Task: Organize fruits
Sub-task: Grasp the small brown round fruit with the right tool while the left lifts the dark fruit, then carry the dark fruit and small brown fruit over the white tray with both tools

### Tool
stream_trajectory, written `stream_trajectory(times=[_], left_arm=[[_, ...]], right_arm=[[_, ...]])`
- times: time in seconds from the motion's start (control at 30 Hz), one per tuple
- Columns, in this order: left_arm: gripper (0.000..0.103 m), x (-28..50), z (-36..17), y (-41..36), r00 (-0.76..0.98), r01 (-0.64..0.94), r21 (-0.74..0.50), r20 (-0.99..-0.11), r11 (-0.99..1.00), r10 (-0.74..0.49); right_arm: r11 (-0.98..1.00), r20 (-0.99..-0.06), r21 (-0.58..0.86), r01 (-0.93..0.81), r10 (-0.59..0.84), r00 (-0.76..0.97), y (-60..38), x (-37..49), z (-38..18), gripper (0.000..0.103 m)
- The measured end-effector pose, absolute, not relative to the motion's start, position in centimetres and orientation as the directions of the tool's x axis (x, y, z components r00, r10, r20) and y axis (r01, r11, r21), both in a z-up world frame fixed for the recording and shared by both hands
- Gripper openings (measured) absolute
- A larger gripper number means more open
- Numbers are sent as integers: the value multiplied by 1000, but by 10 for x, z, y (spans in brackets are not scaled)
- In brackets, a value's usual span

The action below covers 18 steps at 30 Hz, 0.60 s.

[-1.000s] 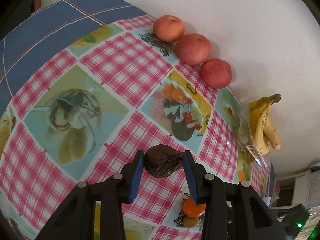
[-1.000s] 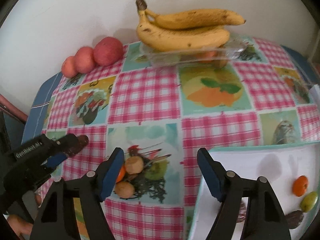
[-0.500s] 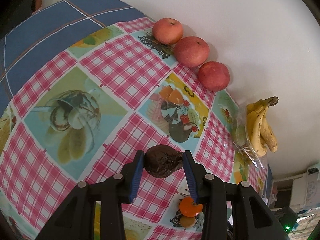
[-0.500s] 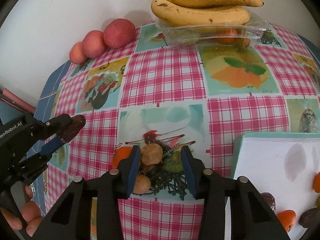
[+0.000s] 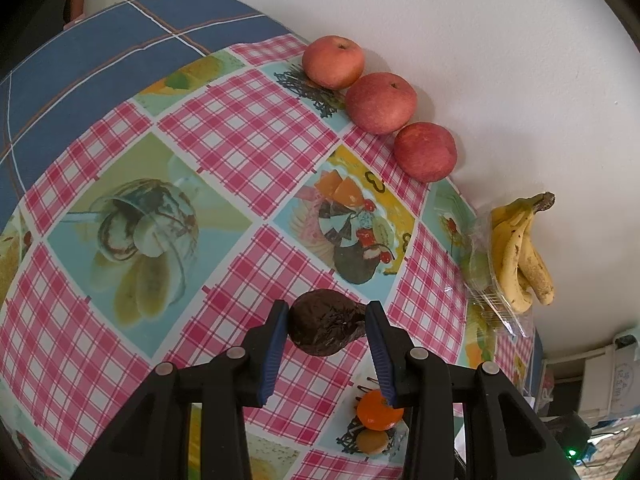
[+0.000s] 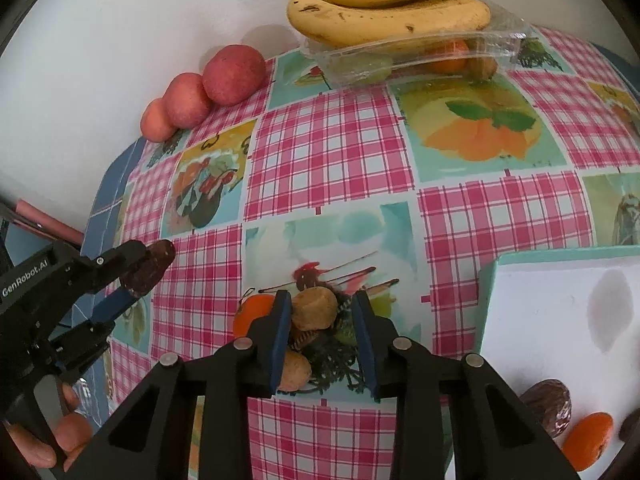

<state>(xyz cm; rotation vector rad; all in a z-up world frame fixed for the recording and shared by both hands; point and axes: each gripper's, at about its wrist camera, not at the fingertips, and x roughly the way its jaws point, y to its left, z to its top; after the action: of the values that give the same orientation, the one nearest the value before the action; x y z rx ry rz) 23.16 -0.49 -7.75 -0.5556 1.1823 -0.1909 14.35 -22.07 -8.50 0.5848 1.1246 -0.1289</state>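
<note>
We see the dark wrinkled fruit (image 5: 326, 328) clamped between the blue pads of the left claw (image 5: 326, 334), lifted above the checked cloth of the desk (image 5: 248, 136); the right wrist view shows the same fruit (image 6: 149, 272) gripped at the tip of that claw (image 6: 136, 276), with fingers of the person's hand (image 6: 60, 438) around the handle below it. The right claw (image 6: 322, 316) is closing around a small tan fruit (image 6: 314, 308); its left pad seems to touch the fruit, while we cannot tell whether the right pad has reached it. That tan fruit is our landmark. Just to its left lies a small orange fruit (image 6: 252, 314), partly behind the pad. Just below it lies a second tan fruit (image 6: 295, 371), and at its right a green fruit (image 6: 346, 330) peeks past the other pad. Well to its right stands a white tray (image 6: 552, 312) with a teal rim, holding a dark wrinkled fruit (image 6: 549, 406) and an orange one (image 6: 587, 442) near its lower edge. Far above the tan fruit, against the wall, a bunch of bananas (image 6: 392, 12) rests on a clear plastic box (image 6: 420, 58) with fruit inside. Up and to the left of the tan fruit, three red apples (image 6: 200, 92) sit in a row along the wall, touching one another.
</note>
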Motion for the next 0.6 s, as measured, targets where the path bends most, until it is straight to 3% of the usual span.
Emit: stream_trajectory(times=[0.17,0.47,0.6], left_arm=[[42,232,-78,-6,380,-143,-503,-823,852,-422],[42,232,-78,-3,380,-145,-507,-822,850,-425],[42,231,-78,-3,379,-147,-506,-822,850,-425]], right_arm=[[826,-865,404,392,207,456,-221,143,-86,25],[832,-867,389,396,186,461,-221,142,-86,25],[854,-891,303,423,97,443,-226,141,-81,25]])
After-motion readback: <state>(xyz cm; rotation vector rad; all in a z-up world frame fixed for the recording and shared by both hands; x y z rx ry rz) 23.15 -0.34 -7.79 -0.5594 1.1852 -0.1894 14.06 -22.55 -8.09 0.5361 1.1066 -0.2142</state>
